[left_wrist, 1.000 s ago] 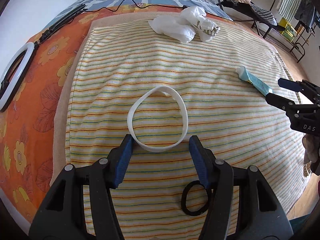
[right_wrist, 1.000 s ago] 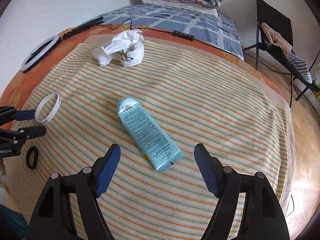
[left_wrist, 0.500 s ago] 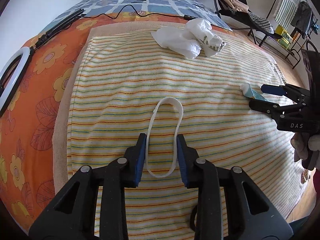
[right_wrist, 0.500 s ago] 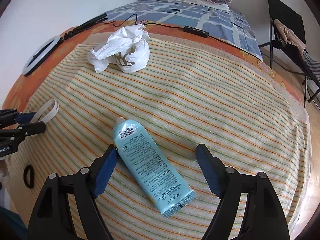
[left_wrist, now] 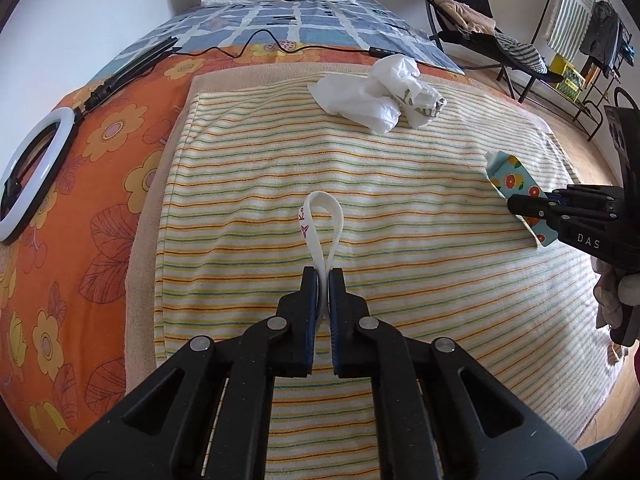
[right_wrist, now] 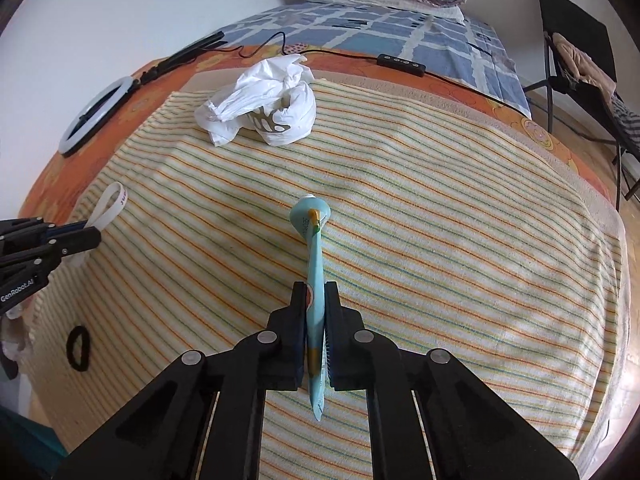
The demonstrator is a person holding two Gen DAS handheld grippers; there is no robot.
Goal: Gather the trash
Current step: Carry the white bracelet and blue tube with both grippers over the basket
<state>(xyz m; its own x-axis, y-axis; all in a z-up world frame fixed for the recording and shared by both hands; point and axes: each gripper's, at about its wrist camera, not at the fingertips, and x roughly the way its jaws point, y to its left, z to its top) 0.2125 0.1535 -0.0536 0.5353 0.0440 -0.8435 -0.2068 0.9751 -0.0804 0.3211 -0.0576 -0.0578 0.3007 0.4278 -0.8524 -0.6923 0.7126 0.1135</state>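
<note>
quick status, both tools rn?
Left tool: closed on the white wristband.
Right tool: closed on the blue tube.

Towel (left_wrist: 400, 184): striped terry cloth, rough, matt. Wristband (left_wrist: 320, 224): smooth rubbery plastic. Tube (right_wrist: 316, 264): glossy plastic. Bag (right_wrist: 264, 108) at 12 o'clock: thin crinkled plastic w/ sheen.

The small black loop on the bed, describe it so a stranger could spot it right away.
Find the striped towel spread over the orange floral sheet. Near its left edge, below the left claw, lies the black loop: small, dark and flat, unlike the white wristband.
</note>
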